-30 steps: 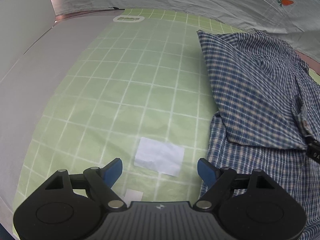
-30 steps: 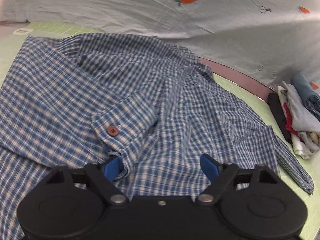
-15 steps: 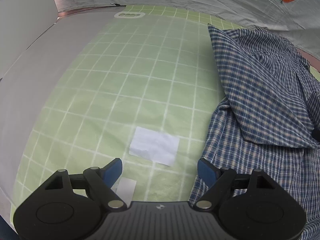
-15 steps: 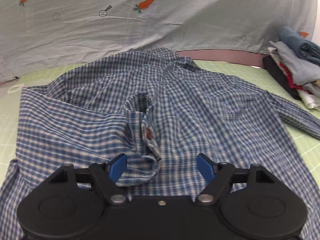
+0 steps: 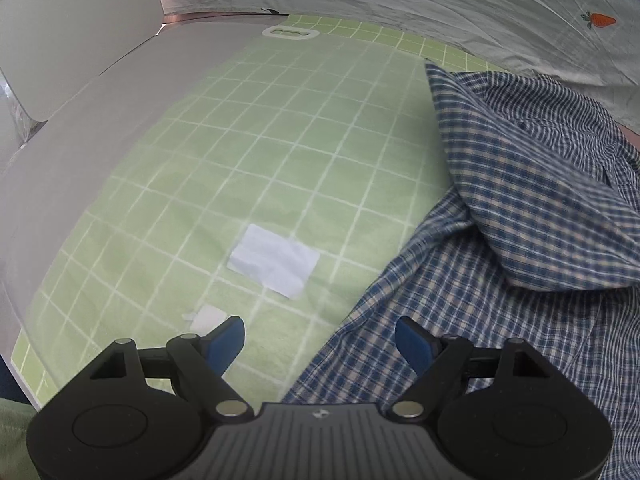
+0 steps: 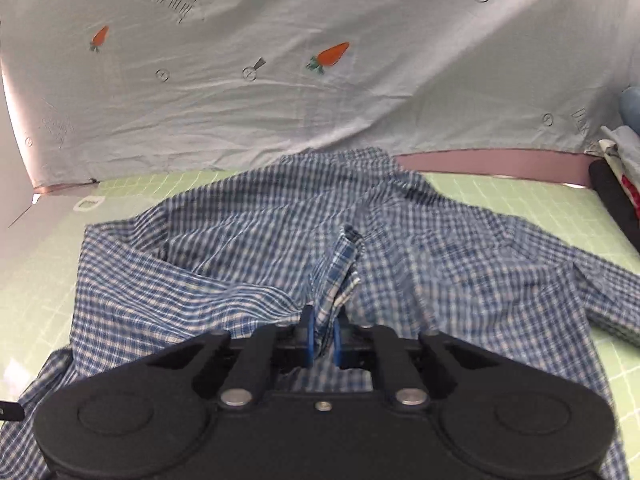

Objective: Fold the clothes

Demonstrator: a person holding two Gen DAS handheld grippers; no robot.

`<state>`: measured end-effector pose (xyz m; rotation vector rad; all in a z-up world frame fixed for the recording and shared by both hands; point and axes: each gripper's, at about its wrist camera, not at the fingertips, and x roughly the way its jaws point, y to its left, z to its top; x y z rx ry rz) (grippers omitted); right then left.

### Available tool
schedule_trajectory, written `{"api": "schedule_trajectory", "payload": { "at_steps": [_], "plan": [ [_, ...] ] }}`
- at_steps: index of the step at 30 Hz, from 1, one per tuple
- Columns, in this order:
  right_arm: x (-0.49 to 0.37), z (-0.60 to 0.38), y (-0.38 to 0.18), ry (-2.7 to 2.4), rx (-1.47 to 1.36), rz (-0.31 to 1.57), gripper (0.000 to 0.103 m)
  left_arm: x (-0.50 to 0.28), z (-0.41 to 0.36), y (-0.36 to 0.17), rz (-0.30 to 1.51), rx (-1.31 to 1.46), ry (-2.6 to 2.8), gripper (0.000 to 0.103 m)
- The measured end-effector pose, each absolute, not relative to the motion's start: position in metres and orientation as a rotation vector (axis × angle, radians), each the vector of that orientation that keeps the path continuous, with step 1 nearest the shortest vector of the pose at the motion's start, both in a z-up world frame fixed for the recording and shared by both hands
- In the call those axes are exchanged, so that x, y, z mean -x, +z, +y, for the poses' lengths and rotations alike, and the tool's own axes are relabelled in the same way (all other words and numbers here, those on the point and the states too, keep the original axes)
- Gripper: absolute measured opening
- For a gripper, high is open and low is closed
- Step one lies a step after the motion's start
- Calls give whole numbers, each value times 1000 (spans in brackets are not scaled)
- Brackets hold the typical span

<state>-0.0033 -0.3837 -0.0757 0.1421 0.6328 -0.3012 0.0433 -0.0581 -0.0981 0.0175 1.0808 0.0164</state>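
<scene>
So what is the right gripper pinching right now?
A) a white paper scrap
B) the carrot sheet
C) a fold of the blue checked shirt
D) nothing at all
C: in the right wrist view the right gripper has its blue pads closed on a raised fold of the blue checked shirt, which stands up between them.

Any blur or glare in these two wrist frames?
Left wrist: checked shirt soft with motion blur at right, green mat hazy, fisheye bends its grid. Right wrist: shirt slightly smeared, right gripper sharp, small glare spot at left edge.
</scene>
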Motion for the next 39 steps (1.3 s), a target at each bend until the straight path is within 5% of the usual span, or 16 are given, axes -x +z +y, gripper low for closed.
{"api": "schedule_trajectory", "payload": {
  "at_steps": [10,12,18,39],
  "plan": [
    [35,-521,-86,-704,-161,635,15,-10,-61,-72,1007,-29,89,87],
    [40,-519,-86,-741,-153,637,51,-6,-53,-70,1003,-12,101,87],
    [47,-451,-79,-669,-129,584,103,1,-20,-70,993,-10,93,88],
    [10,-66,-100,-411,-131,702,103,-25,134,-83,1033,-143,-261,88]
  ]
}}
